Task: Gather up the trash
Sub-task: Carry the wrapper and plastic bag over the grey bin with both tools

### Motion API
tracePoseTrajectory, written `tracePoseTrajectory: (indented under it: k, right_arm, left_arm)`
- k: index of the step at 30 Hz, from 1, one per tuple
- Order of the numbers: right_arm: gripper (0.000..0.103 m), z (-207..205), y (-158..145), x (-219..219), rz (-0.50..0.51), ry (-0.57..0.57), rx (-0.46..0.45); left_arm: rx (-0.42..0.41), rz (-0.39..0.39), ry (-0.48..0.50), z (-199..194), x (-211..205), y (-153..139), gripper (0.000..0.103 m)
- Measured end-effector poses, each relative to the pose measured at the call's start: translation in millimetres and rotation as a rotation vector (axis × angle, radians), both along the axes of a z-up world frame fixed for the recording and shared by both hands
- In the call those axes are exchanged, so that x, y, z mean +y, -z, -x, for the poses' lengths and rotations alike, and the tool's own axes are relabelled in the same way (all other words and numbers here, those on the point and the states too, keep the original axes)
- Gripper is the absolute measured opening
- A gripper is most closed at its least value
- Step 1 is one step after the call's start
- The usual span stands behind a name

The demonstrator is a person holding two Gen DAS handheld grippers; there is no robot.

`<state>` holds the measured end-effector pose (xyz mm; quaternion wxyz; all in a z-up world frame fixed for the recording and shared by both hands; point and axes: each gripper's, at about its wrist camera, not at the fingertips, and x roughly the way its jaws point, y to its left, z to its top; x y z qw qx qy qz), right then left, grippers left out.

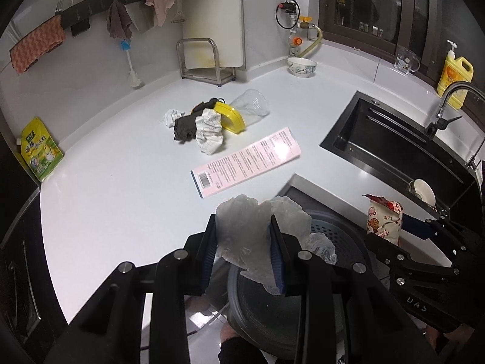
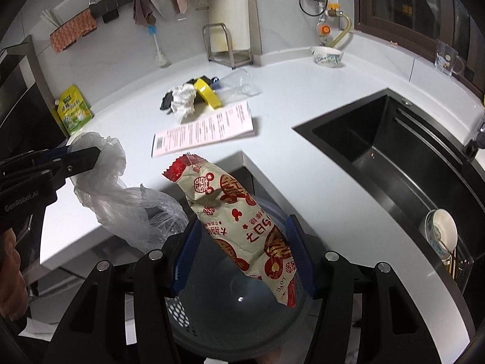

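Snack wrapper (image 2: pixel 242 230): red-and-cream packet, hanging directly over the trash bin (image 2: pixel 212 318); long axis is running from 11 o'clock at the crimped red end to 5 o'clock at the low end, which is dipping toward the bin's mouth.
Right gripper (image 2: pixel 242 257): fingers are standing fairly wide, the wrapper lying against the right blue pad (image 2: pixel 300 261) – the left pad (image 2: pixel 185 261) is showing a gap beside it, so whether the packet is being pinched or only resting there I cannot tell.
Plastic bag (image 1: pixel 245 233): crumpled clear film, sitting at 12 o'clock from the left gripper (image 1: pixel 244 254) and trailing down over the bin rim.
Left gripper: jaws are pressing together on the bag, film bulging above and below the pads.
Turning relation: both loads are hanging above the bin, below each gripper – in my judgement the coming move is a release, and the right one is sitting nearer the bin's centre.
Countertop (image 1: pixel 121 166): remaining litter is lying at 12 o'clock, well apart from both grippers – pink leaflet (image 1: pixel 245 160) nearest, then crumpled paper (image 1: pixel 209 133), dark rag (image 1: pixel 185 127), yellow tape roll (image 1: pixel 232 118), clear plastic cup (image 1: pixel 251 104) on its side.
Sink (image 1: pixel 394 151): at 2 o'clock.
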<state>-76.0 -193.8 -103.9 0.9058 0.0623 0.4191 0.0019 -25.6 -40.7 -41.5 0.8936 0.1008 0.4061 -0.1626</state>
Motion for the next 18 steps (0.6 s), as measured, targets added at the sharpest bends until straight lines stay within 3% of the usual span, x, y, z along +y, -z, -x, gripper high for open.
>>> tracePoseTrajectory:
  k: [18]
  right_arm:
    - [0.055,24.1,51.2,-15.4,-0.036,-0.036,0.106]
  left_arm:
    - [0.094,-0.021,-0.049,37.1,-20.2,55.0,0.032]
